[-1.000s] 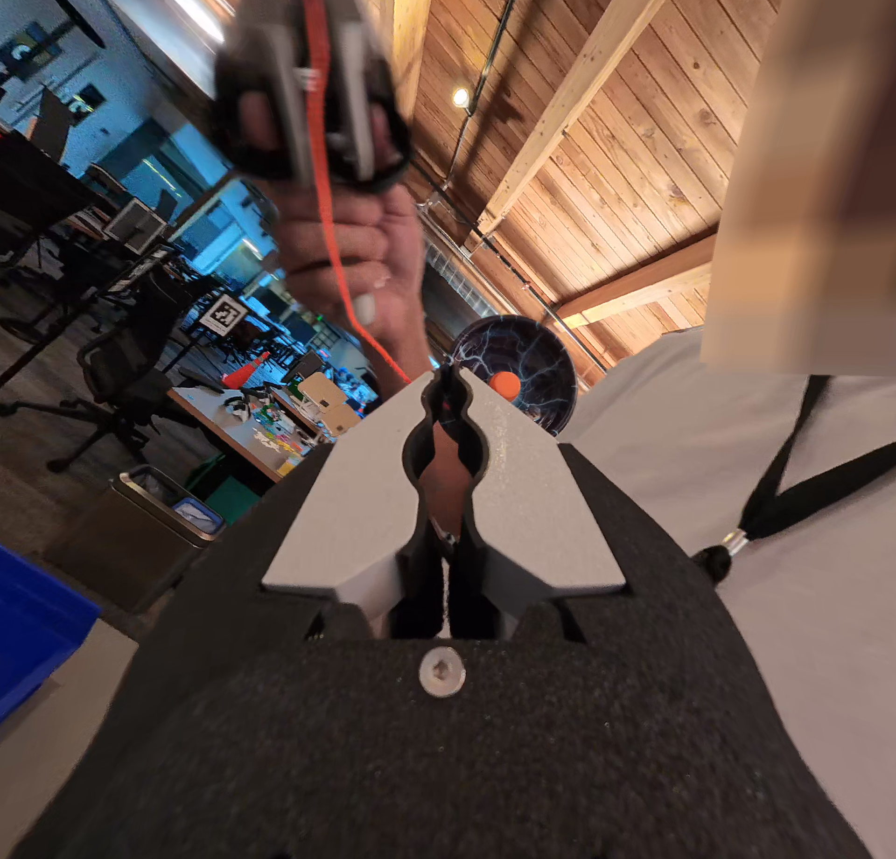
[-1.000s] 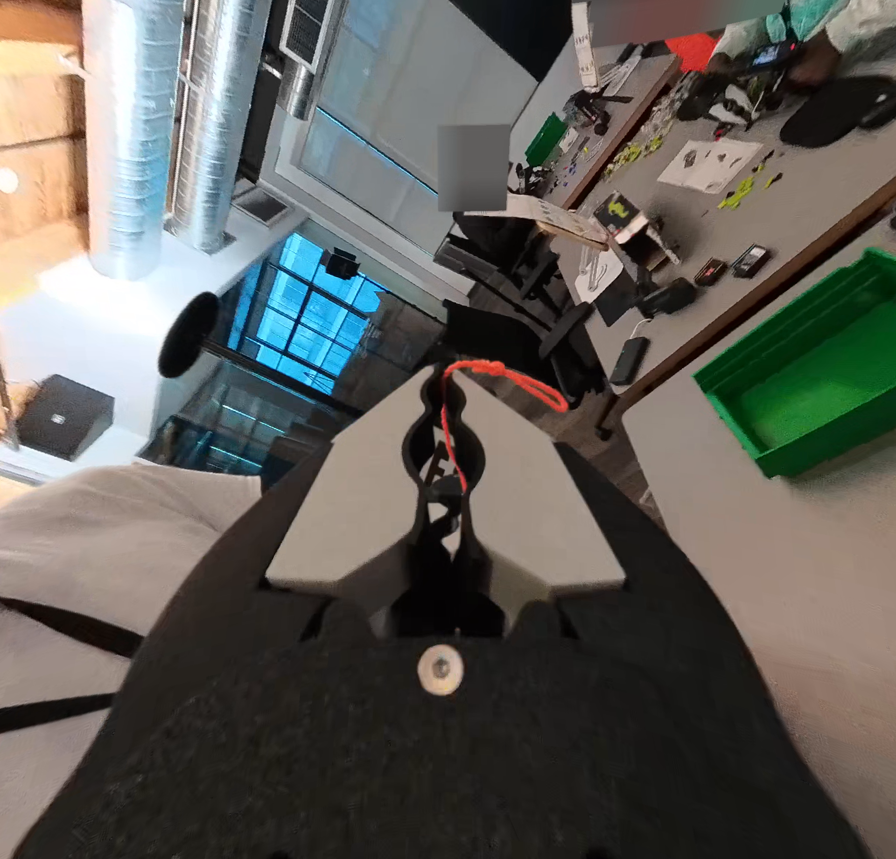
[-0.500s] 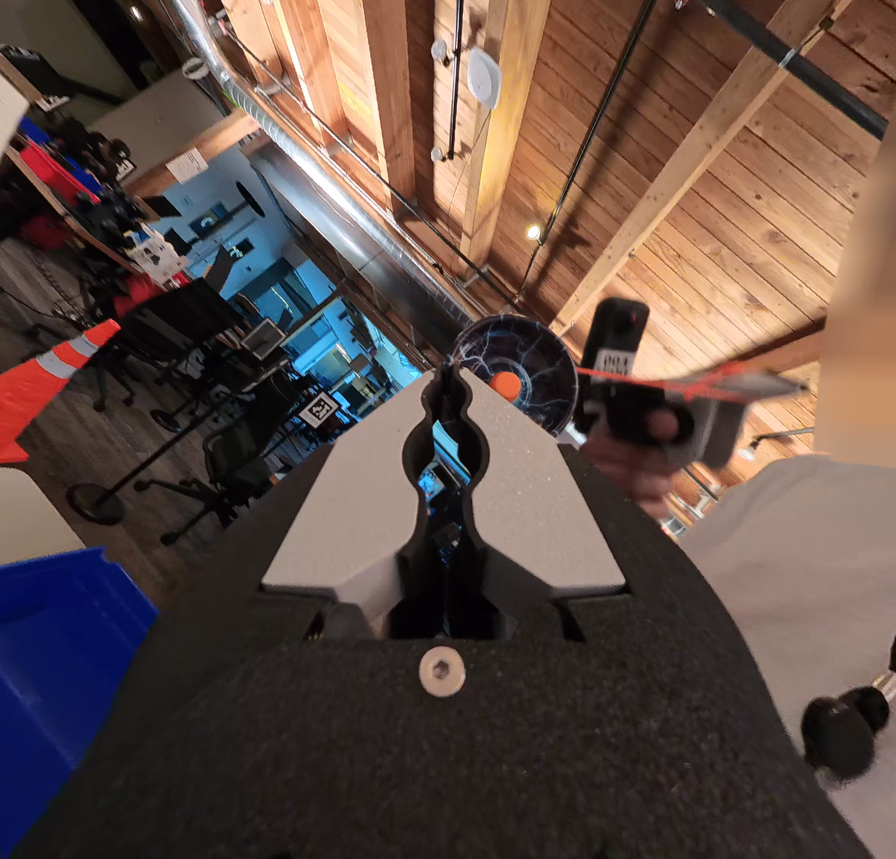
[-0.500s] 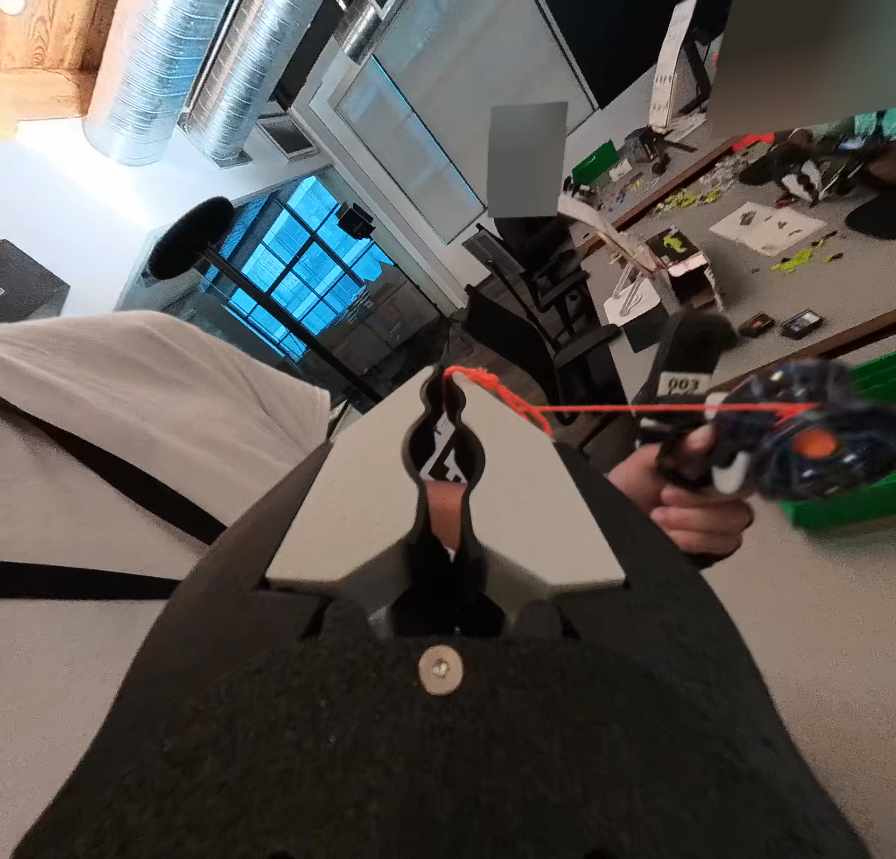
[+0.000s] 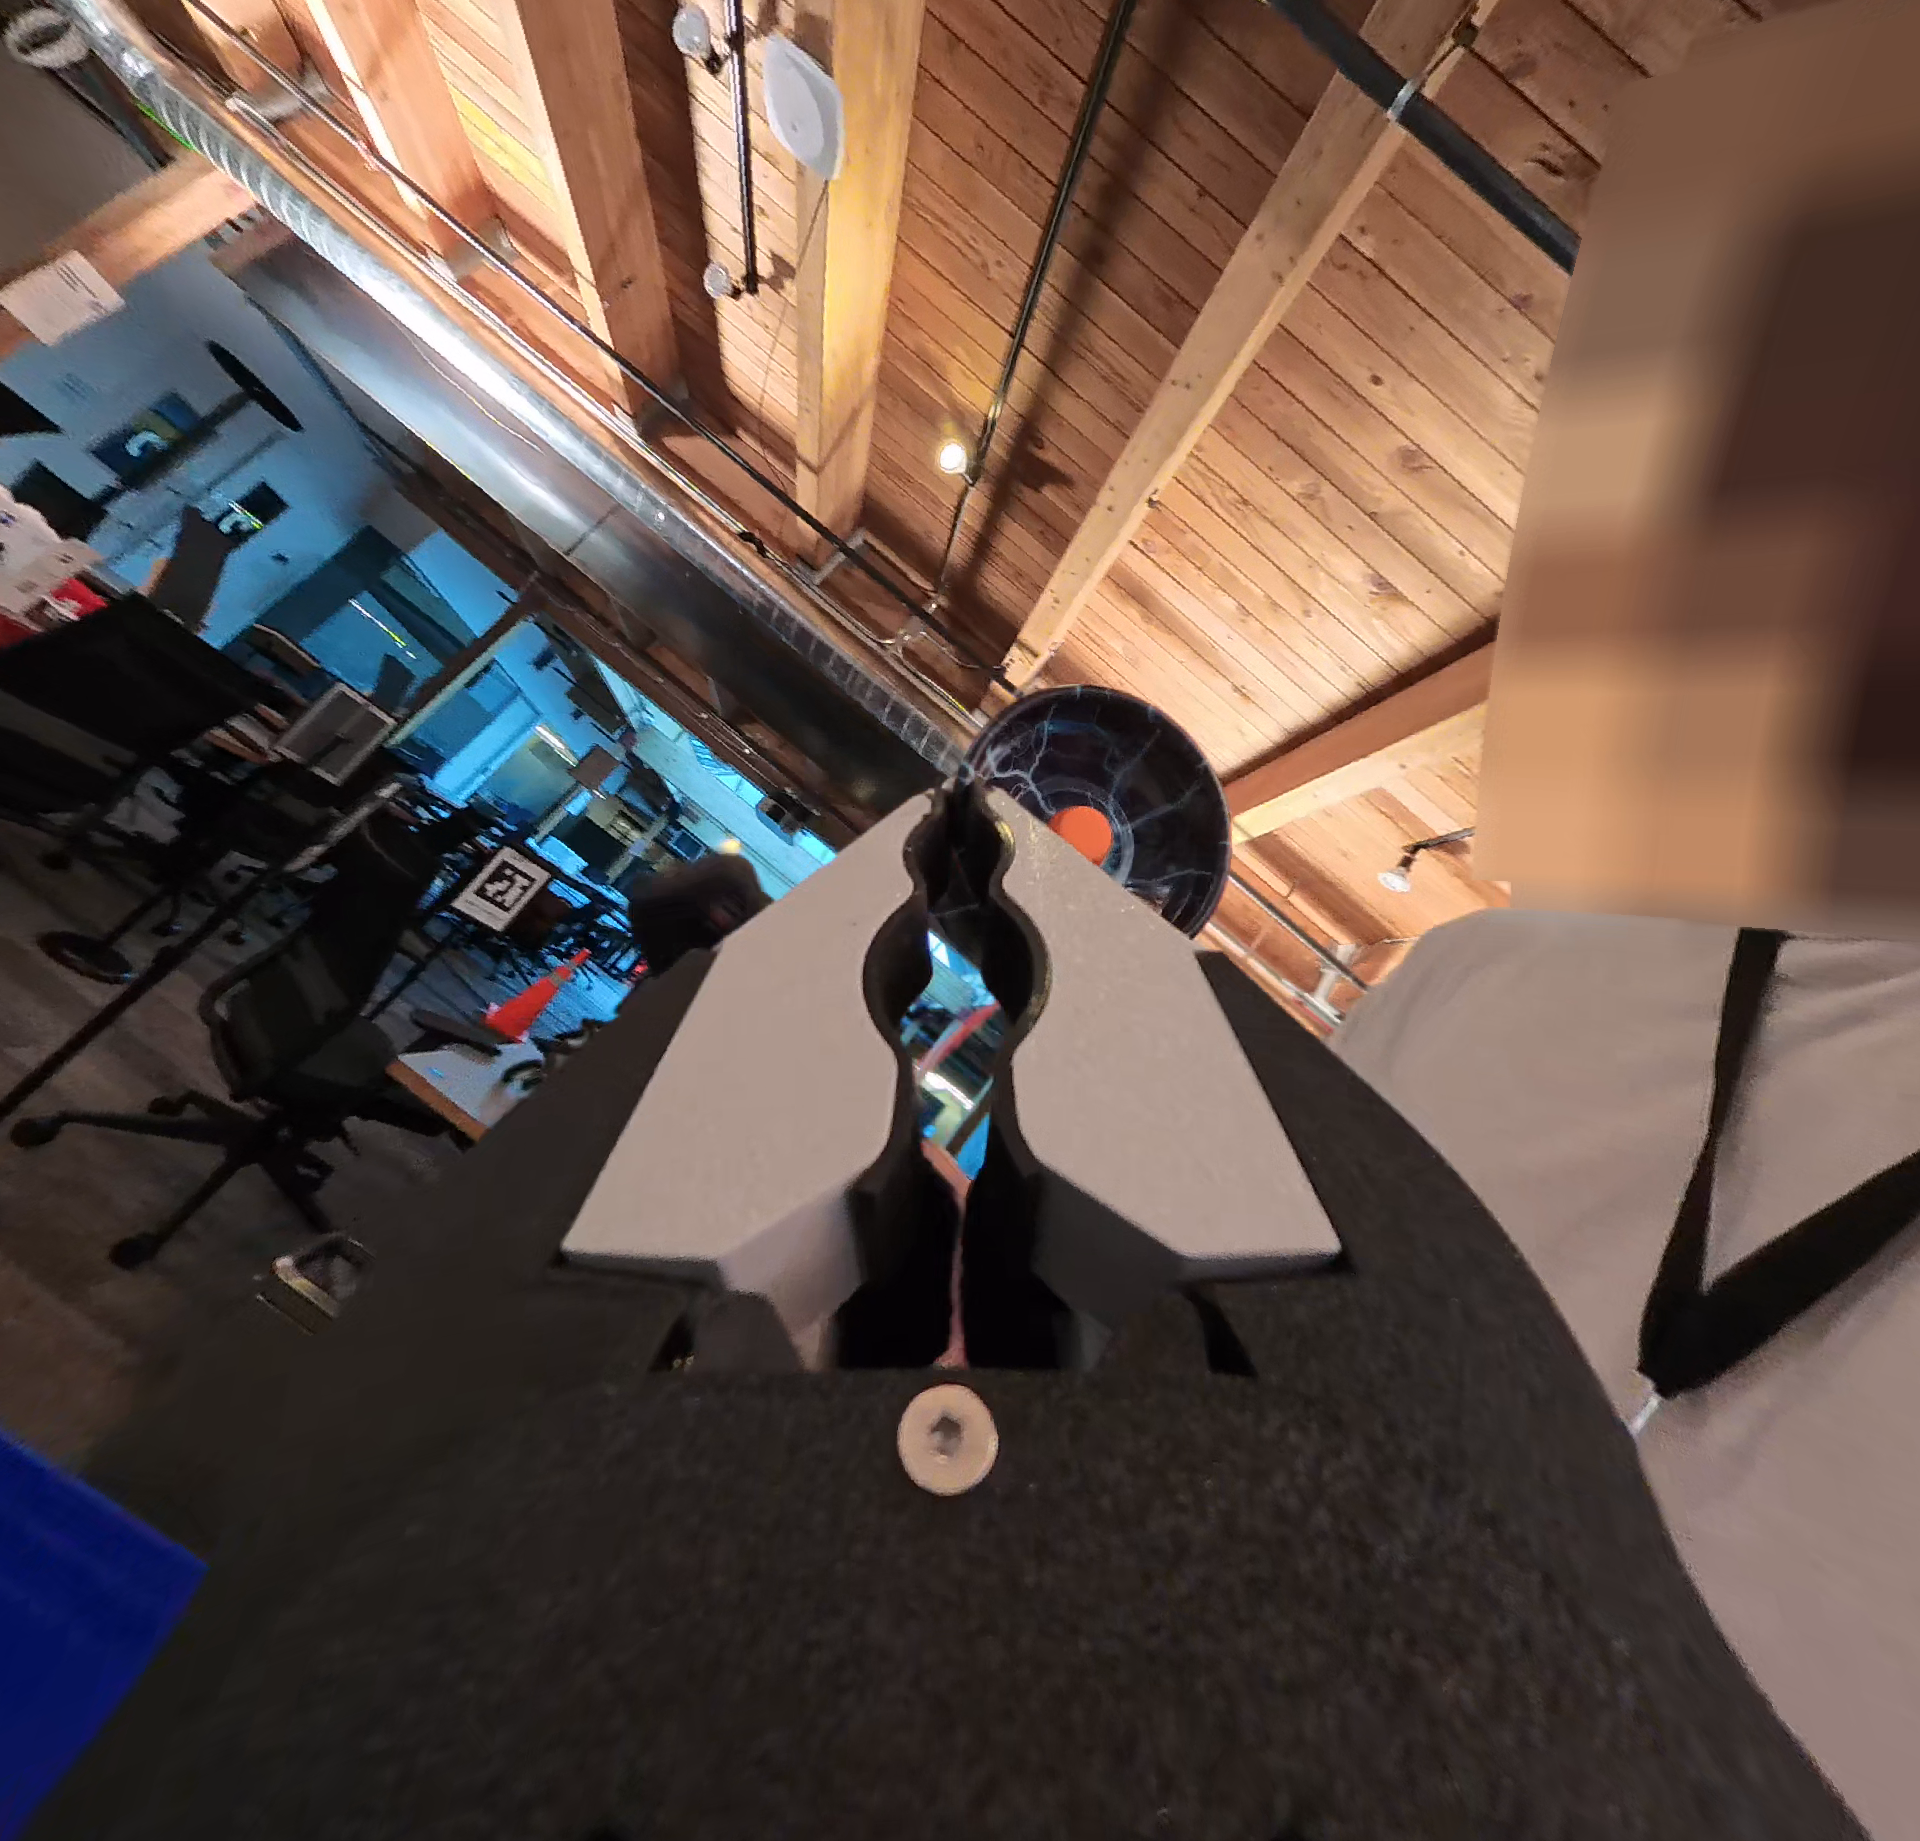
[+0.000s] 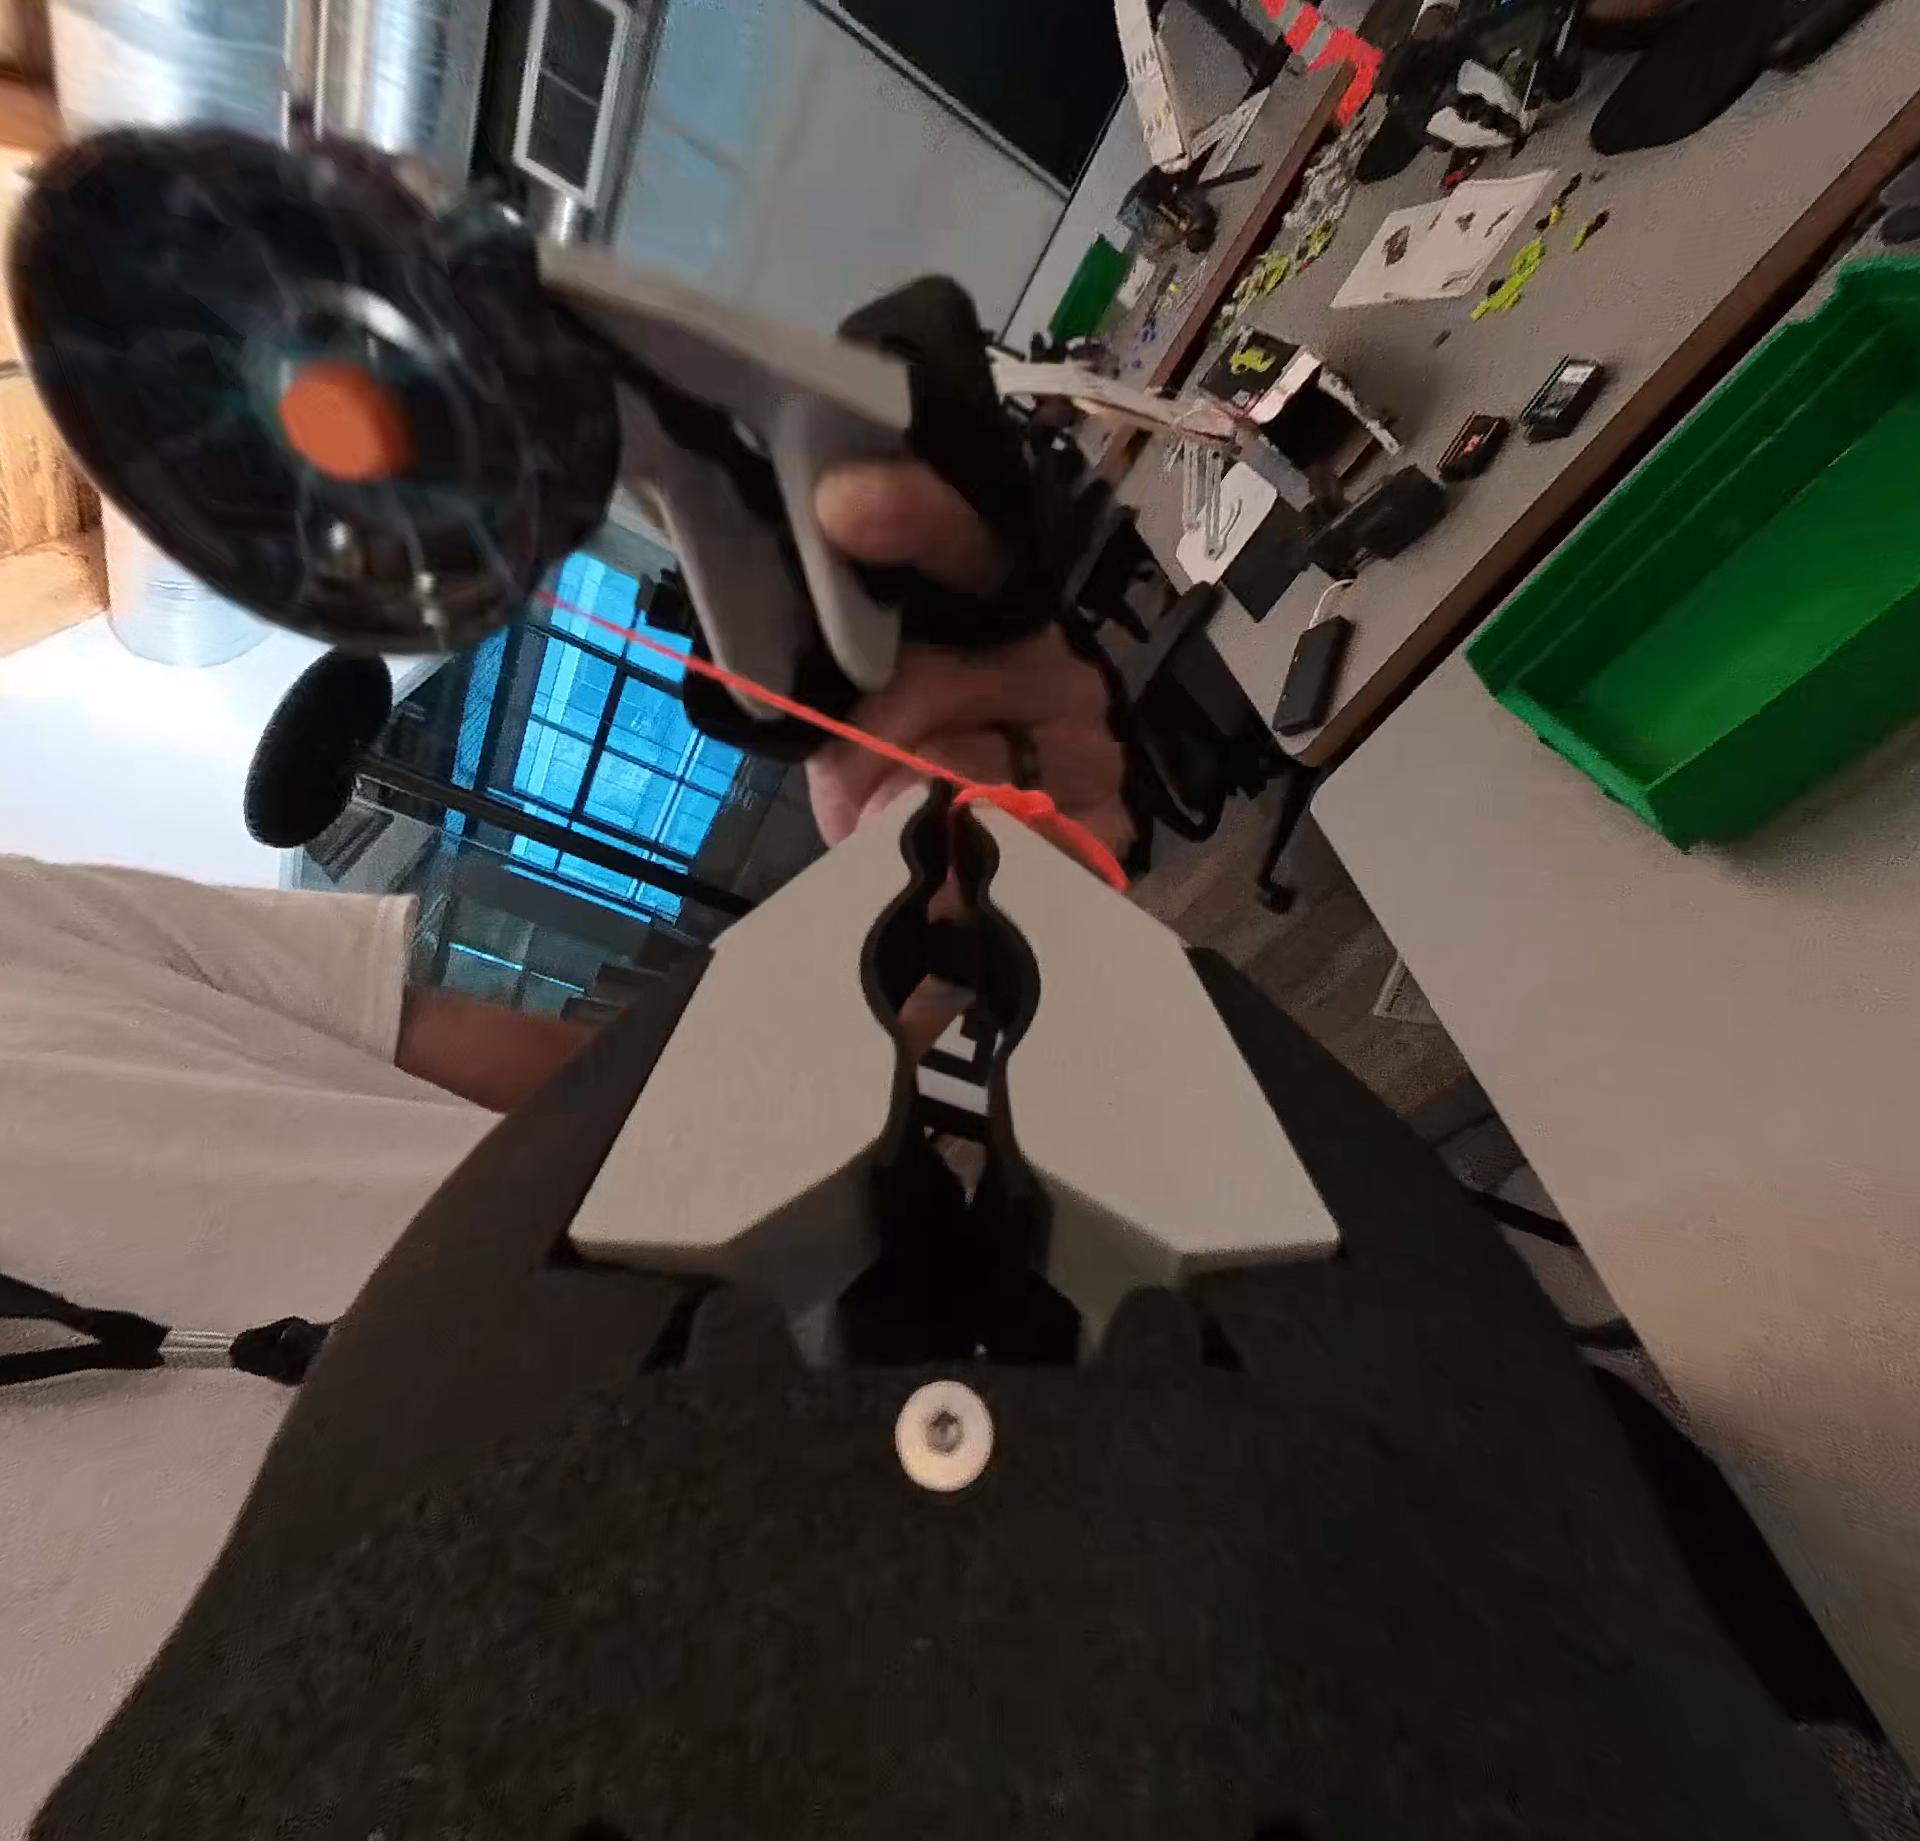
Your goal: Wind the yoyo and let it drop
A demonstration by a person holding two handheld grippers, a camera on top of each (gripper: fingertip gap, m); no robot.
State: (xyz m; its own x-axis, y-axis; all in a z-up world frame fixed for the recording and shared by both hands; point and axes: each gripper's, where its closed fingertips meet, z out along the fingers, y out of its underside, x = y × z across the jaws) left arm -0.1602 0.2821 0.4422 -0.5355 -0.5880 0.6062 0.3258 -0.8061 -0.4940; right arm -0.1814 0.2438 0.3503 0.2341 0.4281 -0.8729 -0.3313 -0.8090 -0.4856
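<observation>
Dark yoyo, orange string

The yoyo [image 6: 312, 389] is navy with pale lightning veins and an orange hub; string [image 6: 790, 711] orange; tray [image 6: 1714, 586] bright green.

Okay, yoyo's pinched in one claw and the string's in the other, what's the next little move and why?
Probably carry the right claw around the yoyo for another wrap. The left claw is shut on the yoyo's rim, and the orange string runs taut from the yoyo to the right claw's tips, so a length is not yet wound and dropping looks premature.
</observation>
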